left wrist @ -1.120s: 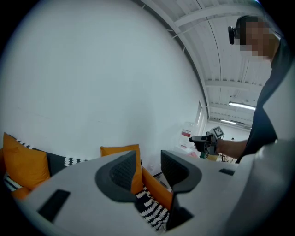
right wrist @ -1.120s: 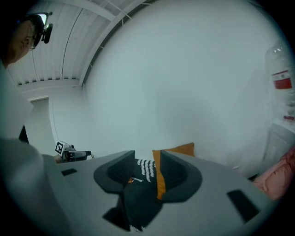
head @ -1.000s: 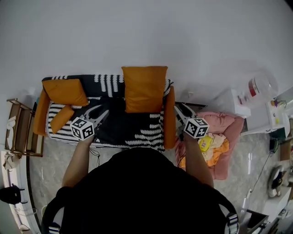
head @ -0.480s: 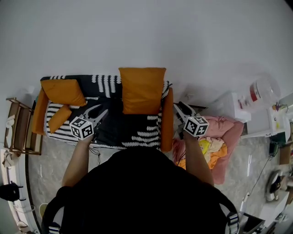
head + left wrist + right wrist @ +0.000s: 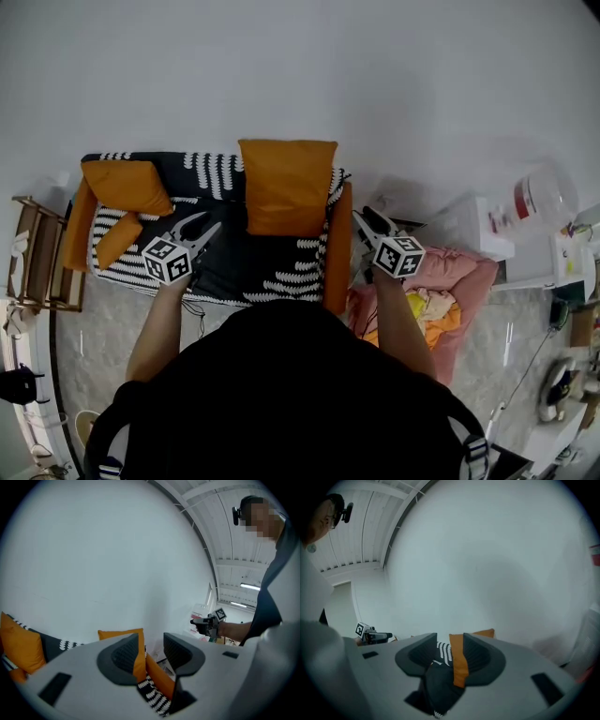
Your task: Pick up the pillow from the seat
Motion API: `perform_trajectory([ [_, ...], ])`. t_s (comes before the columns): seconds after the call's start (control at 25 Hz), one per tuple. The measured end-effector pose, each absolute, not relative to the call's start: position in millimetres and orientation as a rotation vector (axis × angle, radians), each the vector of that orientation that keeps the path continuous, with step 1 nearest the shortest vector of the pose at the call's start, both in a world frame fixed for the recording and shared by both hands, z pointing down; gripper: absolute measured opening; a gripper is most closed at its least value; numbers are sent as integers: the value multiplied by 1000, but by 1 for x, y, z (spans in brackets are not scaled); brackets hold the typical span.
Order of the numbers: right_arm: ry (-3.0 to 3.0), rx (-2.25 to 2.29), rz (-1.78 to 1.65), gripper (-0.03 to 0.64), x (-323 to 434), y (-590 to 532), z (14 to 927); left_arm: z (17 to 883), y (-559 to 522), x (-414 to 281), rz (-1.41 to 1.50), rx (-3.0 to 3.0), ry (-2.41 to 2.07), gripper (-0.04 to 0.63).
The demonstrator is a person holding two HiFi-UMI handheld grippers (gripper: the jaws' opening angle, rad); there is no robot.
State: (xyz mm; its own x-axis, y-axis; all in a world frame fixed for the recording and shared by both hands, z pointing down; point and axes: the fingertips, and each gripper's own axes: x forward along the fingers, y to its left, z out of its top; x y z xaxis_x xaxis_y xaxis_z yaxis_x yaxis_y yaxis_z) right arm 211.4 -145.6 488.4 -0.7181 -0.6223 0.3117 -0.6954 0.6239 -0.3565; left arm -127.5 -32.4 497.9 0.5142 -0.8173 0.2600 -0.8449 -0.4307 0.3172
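Observation:
A small sofa (image 5: 272,267) with a black-and-white throw stands against the white wall. A large orange pillow (image 5: 286,186) leans upright on its backrest, right of centre. A second orange pillow (image 5: 127,186) and a smaller one (image 5: 117,241) lie at the left end. My left gripper (image 5: 200,228) hovers over the seat, left of the large pillow (image 5: 119,633), jaws a little apart and empty. My right gripper (image 5: 367,218) is shut and empty, just outside the orange right armrest (image 5: 337,248). The right gripper view looks along the armrest (image 5: 459,665).
A wooden rack (image 5: 37,262) stands left of the sofa. Right of it lie a pink heap of bedding (image 5: 455,281), a white cabinet (image 5: 473,225) and a clear jar with a red label (image 5: 534,197). The floor in front is pale stone.
Both grippers have drifted forward toward the sofa. The right one now sits closer to the right armrest. Neither gripper's jaws have changed.

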Motion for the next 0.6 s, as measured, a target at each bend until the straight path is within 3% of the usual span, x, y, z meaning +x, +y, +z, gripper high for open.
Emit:
perform_trajectory([
  [0.6,-2674,1077,713,189,237,-176,502,503,-65,-97,114,2353,-1360,173],
])
